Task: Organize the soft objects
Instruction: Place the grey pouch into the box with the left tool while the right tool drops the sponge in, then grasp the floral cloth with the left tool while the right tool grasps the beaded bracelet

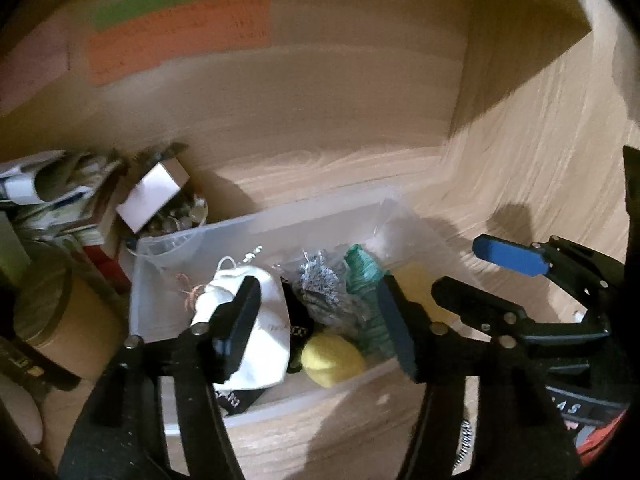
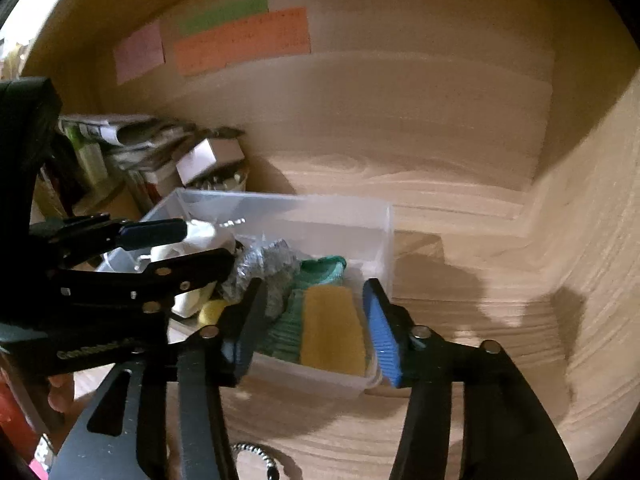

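Note:
A clear plastic bin sits on the wooden shelf. It holds a white cloth pouch, a grey fuzzy item, a green knit item, a yellow ball and a yellow sponge. My left gripper is open and empty above the bin's left half. My right gripper is open and empty, its fingers either side of the bin's near right part with the sponge. Each gripper shows in the other's view: the right, the left.
Left of the bin stand a stack of papers, a small box over a jar of small items and a round cardboard tube. Coloured sticky notes hang on the back wall. The shelf's side wall rises on the right.

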{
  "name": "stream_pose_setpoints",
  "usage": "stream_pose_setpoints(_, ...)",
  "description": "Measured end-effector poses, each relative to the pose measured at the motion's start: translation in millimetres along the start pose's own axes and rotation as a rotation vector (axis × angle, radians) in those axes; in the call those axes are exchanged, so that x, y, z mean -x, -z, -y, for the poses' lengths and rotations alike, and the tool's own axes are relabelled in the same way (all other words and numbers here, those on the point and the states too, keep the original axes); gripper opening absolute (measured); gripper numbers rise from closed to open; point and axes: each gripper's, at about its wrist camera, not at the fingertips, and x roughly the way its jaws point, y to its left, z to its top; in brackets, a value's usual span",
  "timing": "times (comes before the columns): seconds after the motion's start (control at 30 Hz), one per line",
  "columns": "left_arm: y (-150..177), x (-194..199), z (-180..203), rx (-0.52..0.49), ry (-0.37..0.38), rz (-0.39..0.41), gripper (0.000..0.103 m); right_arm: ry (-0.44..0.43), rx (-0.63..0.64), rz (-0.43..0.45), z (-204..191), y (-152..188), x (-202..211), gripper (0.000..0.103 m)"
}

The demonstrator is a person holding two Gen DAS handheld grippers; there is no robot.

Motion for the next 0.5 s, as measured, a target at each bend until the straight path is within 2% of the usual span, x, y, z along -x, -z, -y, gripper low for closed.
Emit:
stream_pose_setpoints(0.2,4,41,-2,0.003,-0.018,0.083,0.088,-0.004,0.012,0.052,-2,0,29,0.059)
stream_pose_setpoints(0.23,6,47,-1,0.001,-0.024,0.097,0.095,-0.004,0.015,0.059,-3,1,33,0.065)
stream_pose_setpoints(0.3,12,61,-2,0.003,-0.037,0.125,0.101,0.001,0.017,0.083,-5,5,44,0.072)
stream_pose_setpoints(0.5,35,80,-5,0.012,-0.034,0.110,0.102,0.006,0.022,0.099,-10,20,64,0.079)
